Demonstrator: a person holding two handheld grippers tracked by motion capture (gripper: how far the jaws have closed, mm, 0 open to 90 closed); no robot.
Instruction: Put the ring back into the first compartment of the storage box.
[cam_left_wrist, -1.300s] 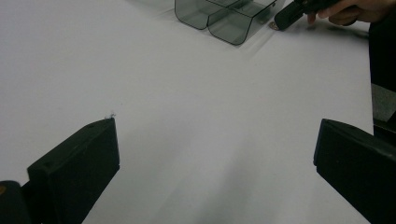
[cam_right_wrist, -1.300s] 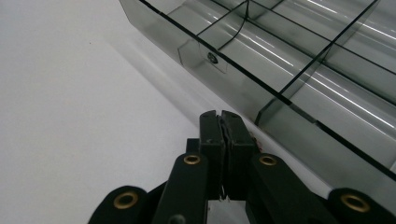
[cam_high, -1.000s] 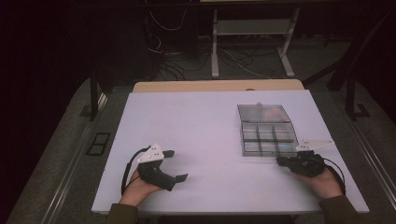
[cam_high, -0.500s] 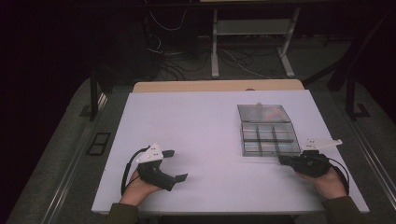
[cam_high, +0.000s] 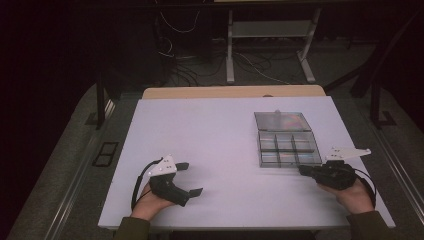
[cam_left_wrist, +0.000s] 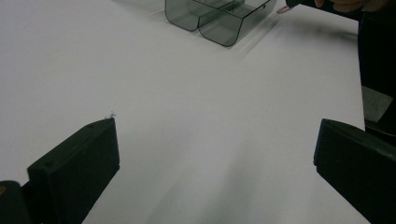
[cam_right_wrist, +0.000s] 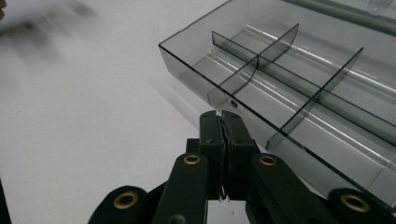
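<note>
Resting on a white table (cam_high: 225, 140) in a dark room.
Lying open at the table's right: clear box (cam_high: 287, 145), compartments bare, lid (cam_high: 280, 120) folded back. Pointing at its near corner, just beside it: right gripper (cam_right_wrist: 219, 116), jaws pressed together on nothing. Sitting at near left, well apart: left gripper (cam_high: 189, 178), jaws spread wide. Trailing behind on grey floor (cam_high: 260, 70): cables, desk legs.

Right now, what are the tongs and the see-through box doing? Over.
Left tongs open, resting on the table. Right tongs shut, empty, tips beside the open divider box, touching unclear. Compartments look empty. Nothing in the way.
</note>
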